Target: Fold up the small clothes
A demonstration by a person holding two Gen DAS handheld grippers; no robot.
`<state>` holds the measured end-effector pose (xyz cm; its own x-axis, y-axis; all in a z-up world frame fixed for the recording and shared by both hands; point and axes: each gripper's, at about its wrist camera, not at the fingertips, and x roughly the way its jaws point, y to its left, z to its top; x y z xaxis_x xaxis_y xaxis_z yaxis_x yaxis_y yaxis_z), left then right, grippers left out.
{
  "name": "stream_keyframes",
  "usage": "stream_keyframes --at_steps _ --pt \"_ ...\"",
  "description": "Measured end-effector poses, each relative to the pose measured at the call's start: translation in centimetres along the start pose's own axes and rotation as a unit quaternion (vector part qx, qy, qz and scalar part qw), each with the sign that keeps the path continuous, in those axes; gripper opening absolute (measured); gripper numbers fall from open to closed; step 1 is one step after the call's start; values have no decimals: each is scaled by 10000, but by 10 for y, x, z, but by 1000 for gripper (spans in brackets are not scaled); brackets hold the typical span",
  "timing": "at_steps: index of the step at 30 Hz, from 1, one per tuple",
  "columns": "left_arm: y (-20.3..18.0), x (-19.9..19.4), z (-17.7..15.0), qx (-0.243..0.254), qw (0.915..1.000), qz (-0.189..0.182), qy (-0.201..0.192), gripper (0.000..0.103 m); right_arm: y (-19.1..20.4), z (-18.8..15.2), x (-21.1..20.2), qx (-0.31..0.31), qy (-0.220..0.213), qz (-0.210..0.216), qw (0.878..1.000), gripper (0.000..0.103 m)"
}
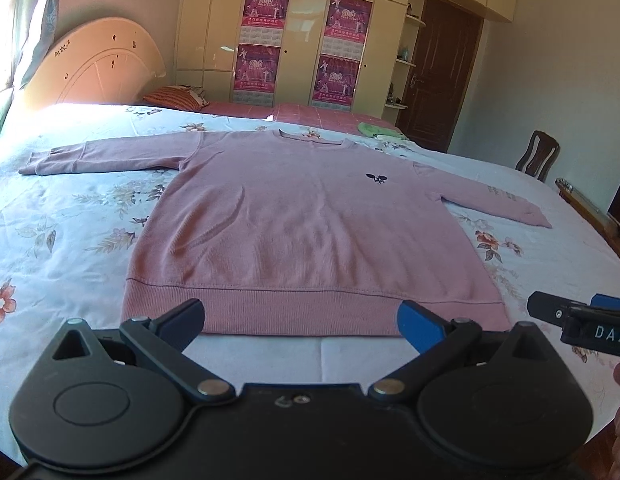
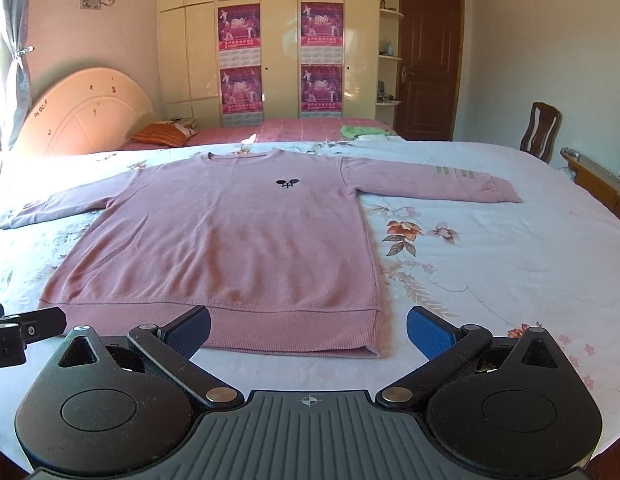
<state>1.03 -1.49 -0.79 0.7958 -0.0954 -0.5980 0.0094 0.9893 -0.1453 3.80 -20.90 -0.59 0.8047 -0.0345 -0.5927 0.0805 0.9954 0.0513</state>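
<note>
A pink long-sleeved sweater (image 1: 294,220) lies flat and face up on the floral bedsheet (image 1: 70,240), both sleeves spread out, hem nearest me. A small dark logo (image 1: 376,178) marks its chest. My left gripper (image 1: 302,322) is open and empty, just in front of the hem's middle. The sweater also shows in the right wrist view (image 2: 230,240). My right gripper (image 2: 308,330) is open and empty, in front of the hem's right corner (image 2: 373,344). Each gripper's tip shows at the edge of the other's view.
The bed's headboard (image 2: 82,112) stands at the far left with a striped pillow (image 2: 160,134). A green cloth (image 2: 359,131) lies at the bed's far side. A wardrobe (image 2: 270,40), a brown door (image 2: 427,64) and a wooden chair (image 2: 543,130) stand behind.
</note>
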Motion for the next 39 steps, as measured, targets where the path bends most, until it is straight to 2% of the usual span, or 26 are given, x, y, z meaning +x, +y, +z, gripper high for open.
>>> stream_keyframes --at_steps 2,6,9,11,14,19,22,26,27,29,30,32,33,34,35,39 --pt "-2 7 3 42 9998 -198 70 103 -5 1 4 15 -18 -179 9998 103" --pt "-12 27 7 227 9991 -277 214 103 -19 7 15 68 20 -431 9990 103" --pt "-16 36 11 250 9996 -118 -20 103 -30 13 26 205 80 -436 9988 103" --pt "-17 41 16 188 9997 -144 -87 103 -36 18 33 245 98 -435 9987 103" --pt "-15 56 26 17 9995 -326 49 103 -38 23 42 199 42 -747 9970 103" --pt "-13 83 41 21 9982 -511 317 102 -50 36 56 291 -167 -947 9949 103" --pt "-6 97 49 -243 9980 -465 339 101 -57 46 68 335 -201 -1031 9939 103" --pt "-3 114 64 -24 9991 -308 278 101 -69 59 88 371 -242 -1125 9927 103" --pt "-2 116 68 26 9994 -248 234 99 -72 63 93 380 -255 -1145 9924 103" --pt "1 124 77 107 9997 -150 142 88 -80 70 100 403 -302 -1193 9916 102" --pt "3 129 81 108 9998 -98 122 76 -84 73 104 402 -325 -1216 9912 102" --pt "8 140 89 82 9999 -18 144 75 -92 80 113 407 -371 -1254 9906 102" --pt "10 145 92 52 9999 46 137 76 -96 82 118 406 -408 -1285 9900 99" --pt "12 149 95 27 9999 88 133 77 -98 85 122 390 -400 -1334 9895 84" --pt "13 154 98 15 9998 128 144 78 -102 88 128 400 -364 -1399 9887 79" --pt "17 170 109 21 9996 257 99 82 -119 98 144 556 -375 -1473 9868 79"
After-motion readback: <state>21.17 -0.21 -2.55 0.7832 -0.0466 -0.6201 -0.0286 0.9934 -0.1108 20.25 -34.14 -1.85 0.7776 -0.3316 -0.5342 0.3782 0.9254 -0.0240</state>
